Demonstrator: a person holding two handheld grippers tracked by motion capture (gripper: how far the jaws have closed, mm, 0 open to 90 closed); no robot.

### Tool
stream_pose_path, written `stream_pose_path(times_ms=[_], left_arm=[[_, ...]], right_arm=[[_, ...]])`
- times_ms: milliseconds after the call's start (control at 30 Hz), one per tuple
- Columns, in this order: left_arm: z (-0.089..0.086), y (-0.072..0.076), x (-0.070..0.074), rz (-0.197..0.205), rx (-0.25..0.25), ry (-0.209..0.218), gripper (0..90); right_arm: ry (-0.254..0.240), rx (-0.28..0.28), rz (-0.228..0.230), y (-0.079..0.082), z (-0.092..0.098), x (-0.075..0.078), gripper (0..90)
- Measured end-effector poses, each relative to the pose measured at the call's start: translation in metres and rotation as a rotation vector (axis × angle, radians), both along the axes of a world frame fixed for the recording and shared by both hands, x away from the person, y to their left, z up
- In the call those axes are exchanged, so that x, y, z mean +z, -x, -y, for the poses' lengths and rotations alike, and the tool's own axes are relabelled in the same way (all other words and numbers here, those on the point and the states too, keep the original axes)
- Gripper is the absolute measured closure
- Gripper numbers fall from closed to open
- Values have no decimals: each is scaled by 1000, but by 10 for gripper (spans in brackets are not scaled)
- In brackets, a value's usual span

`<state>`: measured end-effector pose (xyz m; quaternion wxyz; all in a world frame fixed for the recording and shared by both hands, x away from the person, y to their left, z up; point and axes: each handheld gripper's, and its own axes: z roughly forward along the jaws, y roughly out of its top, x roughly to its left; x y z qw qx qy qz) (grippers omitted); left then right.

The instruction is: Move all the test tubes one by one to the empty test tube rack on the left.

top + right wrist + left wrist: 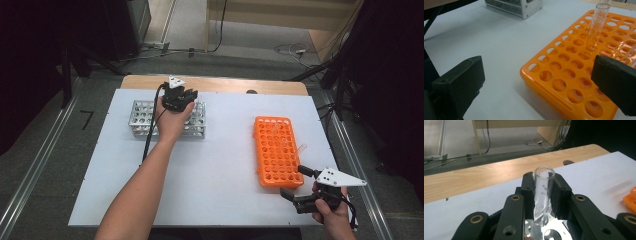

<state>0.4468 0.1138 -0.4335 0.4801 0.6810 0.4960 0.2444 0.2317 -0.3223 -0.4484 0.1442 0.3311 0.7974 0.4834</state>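
Test tube (544, 192) stands upright between the jaws of my left hand-held gripper (181, 96), which is closed on it above the metal rack (142, 116) on the bench (215, 165). I think I must keep it vertical over one hole. My right hand-held gripper (302, 186) waits wide open, empty, beside the orange rack (275, 150)
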Motion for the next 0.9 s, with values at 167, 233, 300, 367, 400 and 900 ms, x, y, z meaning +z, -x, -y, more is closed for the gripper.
stream_pose_path(times_ms=[167,233,300,367,400,900], left_arm=[[0,-1,-1,-17,2,12,708],[-1,-1,-1,-30,3,26,709],[-2,-1,-1,-38,3,33,693],[-2,0,0,-43,2,32,682],[-3,0,0,-42,1,31,673],[-12,16,10,21,-23,69,426]], right_arm=[[2,0,0,0,0,0,0],[2,-1,0,0,0,0,0],[3,1,-3,0,0,-1,0],[4,3,-4,0,0,-1,0],[4,3,-5,0,0,-1,0],[-3,-6,-5,0,1,0,0]])
